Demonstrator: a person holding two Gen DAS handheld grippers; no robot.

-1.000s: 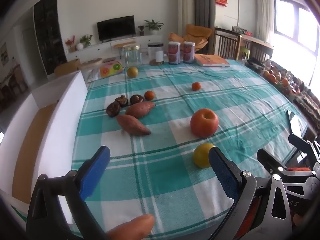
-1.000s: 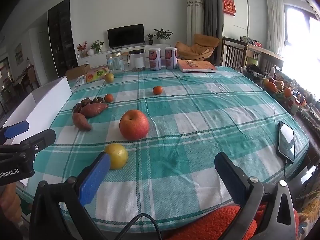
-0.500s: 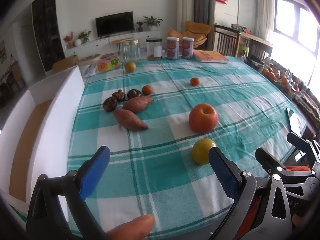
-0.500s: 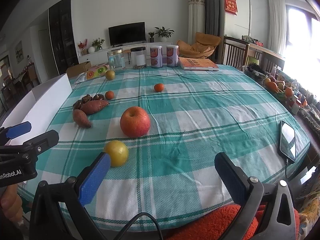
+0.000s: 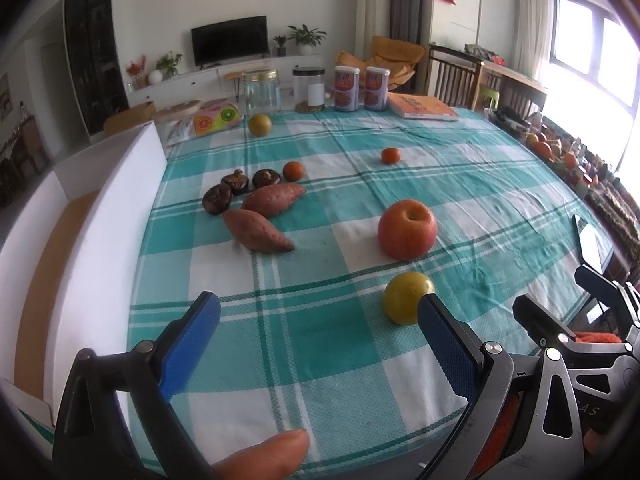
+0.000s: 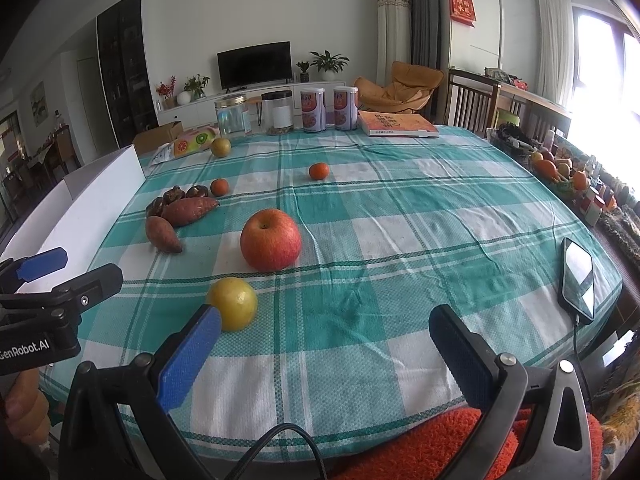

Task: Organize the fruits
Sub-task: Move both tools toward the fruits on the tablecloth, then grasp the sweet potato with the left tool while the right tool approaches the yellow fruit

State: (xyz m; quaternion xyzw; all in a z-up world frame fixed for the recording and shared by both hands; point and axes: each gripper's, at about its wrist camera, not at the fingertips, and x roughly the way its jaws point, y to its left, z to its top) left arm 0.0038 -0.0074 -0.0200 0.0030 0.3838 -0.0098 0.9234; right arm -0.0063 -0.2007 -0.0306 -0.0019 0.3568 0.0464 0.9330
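Observation:
A red apple (image 5: 407,229) (image 6: 270,239) and a yellow fruit (image 5: 405,297) (image 6: 234,307) lie near the table's front. Two small oranges (image 5: 390,155) (image 5: 293,170) and a yellow-green fruit (image 5: 260,124) lie farther back. Two sweet potatoes (image 5: 258,235) and three dark mushrooms (image 5: 217,199) lie at the left. My left gripper (image 5: 318,320) is open and empty, with the yellow fruit just beyond its right finger. My right gripper (image 6: 324,334) is open and empty, with the yellow fruit by its left finger.
A white open box (image 5: 80,232) stands along the table's left edge. Jars (image 5: 261,92), two cans (image 5: 346,88) and an orange book (image 5: 420,106) line the far edge. A phone (image 6: 578,276) lies at the right edge. The teal checked cloth (image 6: 400,220) covers the table.
Both grippers have moved slightly forward over the table, so the fruits appear nearer. Both stay open. No fruit has moved.

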